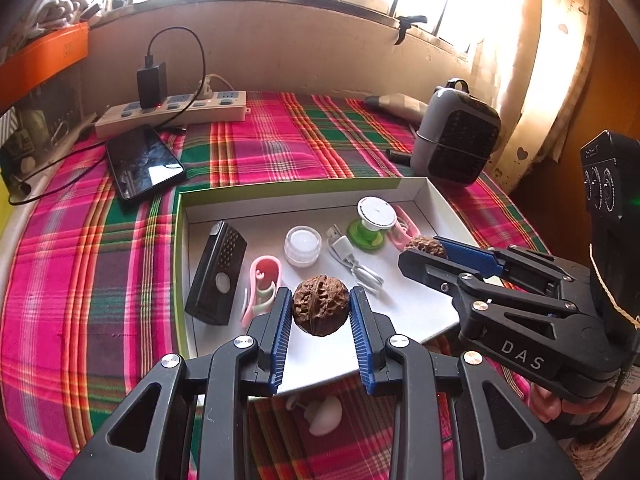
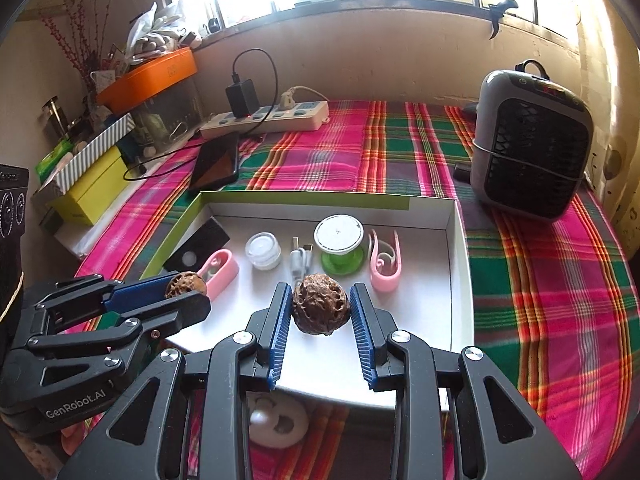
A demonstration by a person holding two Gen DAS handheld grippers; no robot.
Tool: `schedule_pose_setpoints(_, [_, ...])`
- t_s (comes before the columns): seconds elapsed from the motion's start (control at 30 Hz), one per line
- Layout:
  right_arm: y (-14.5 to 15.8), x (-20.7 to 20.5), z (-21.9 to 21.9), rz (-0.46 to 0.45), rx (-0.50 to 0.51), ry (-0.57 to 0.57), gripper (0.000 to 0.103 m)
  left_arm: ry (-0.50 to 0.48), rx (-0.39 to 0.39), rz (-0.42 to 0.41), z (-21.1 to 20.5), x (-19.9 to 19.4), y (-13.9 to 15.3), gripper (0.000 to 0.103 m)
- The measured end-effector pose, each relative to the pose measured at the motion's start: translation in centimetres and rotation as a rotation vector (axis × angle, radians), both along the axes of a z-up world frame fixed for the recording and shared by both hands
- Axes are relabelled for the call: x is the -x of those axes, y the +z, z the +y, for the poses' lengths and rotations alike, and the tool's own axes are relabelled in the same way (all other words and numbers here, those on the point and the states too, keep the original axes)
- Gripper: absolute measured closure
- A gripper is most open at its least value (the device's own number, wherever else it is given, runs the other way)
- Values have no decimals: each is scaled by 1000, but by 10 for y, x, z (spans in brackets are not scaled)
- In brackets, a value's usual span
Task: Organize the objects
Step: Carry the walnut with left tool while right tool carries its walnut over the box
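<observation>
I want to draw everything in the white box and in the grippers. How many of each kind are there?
Brown wrinkled walnuts, one in the left gripper and one in the right gripper: 2
Pink plastic clips: 2
Black rectangular device with a round button: 1
Clear round jar: 1
White coiled USB cable: 1
Green spool with a white top: 1
Total: 8
</observation>
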State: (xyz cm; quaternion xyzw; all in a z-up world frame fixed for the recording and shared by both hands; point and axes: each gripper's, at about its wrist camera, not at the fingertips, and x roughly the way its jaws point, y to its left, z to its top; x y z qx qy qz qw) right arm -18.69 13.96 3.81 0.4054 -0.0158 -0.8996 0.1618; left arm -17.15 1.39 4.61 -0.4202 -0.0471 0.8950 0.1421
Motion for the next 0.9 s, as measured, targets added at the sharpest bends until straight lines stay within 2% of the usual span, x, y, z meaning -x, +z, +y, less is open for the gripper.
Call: schedule_pose_setpoints(0.9, [-22,32,-3,-55,-10,-7,71,-12,73,-33,11,35,-22,76])
